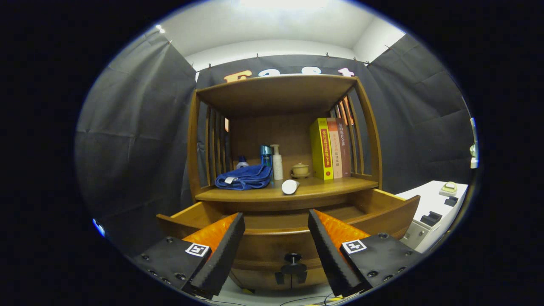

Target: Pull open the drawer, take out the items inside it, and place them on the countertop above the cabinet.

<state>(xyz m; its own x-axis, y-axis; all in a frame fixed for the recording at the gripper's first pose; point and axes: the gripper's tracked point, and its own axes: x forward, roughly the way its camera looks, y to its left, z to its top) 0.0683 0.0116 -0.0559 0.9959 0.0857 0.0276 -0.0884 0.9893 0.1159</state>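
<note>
So the drawer [289, 221] is already pulled out toward the camera, its knob [293, 257] sitting between the two fingers at 6 o'clock. The gripper [276, 250] is spread wide and holds nothing. I can't see into the drawer from here, so I'd lift up and tilt down over the front edge before reaching. The white bottle [290, 186] lies on its side on the countertop [340, 185] at 12 o'clock from the fingers, long axis running front to back, round end facing us. A blue cloth [244, 177] is at 11.
</note>
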